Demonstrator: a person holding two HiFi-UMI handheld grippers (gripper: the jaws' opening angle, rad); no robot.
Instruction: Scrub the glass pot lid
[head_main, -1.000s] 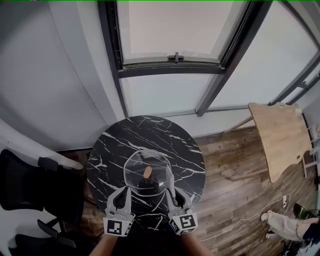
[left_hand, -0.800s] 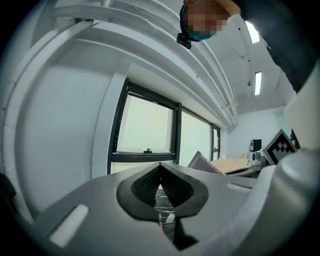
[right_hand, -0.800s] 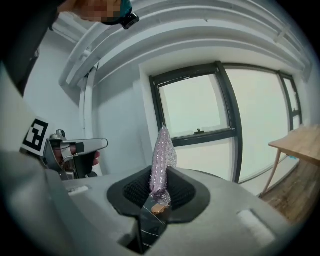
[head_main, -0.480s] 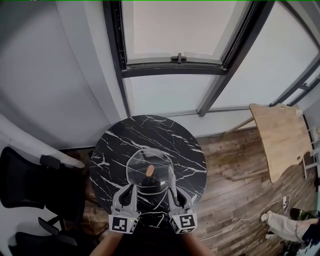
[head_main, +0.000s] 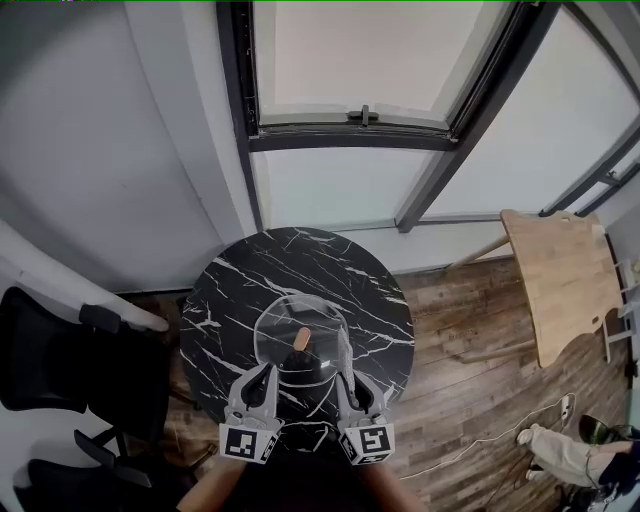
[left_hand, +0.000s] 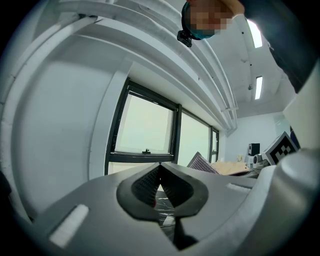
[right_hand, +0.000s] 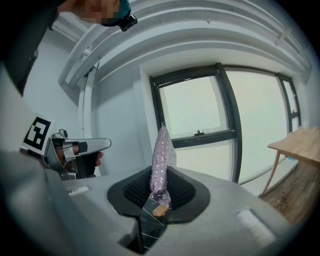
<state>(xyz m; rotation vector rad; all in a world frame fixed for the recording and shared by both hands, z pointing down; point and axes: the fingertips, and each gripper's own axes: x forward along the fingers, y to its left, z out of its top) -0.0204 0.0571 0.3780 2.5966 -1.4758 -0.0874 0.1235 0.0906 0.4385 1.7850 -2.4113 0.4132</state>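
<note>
The glass pot lid (head_main: 285, 322) with its wooden knob (head_main: 300, 340) lies on the round black marble table (head_main: 240, 280). My left gripper (head_main: 268, 370) is at the lid's near left rim. Its jaws are shut (left_hand: 160, 187), and I see nothing between the pads. My right gripper (head_main: 345, 378) is at the near right rim, shut on a silvery mesh scrubber (right_hand: 162, 155) that sticks up from the jaws (right_hand: 159, 192). In the right gripper view the knob (right_hand: 160, 210) shows just below the jaws. The left gripper (right_hand: 102, 144) is off to that view's left.
A black office chair (head_main: 50, 360) stands left of the table and a light wooden table (head_main: 565, 280) to the right. A dark-framed window (head_main: 350, 120) rises behind. A person's feet (head_main: 560, 450) and a cable lie on the wooden floor at the lower right.
Both grippers stay at the lid's near rim and the lid has not moved. Only the head view has shifted a little.
</note>
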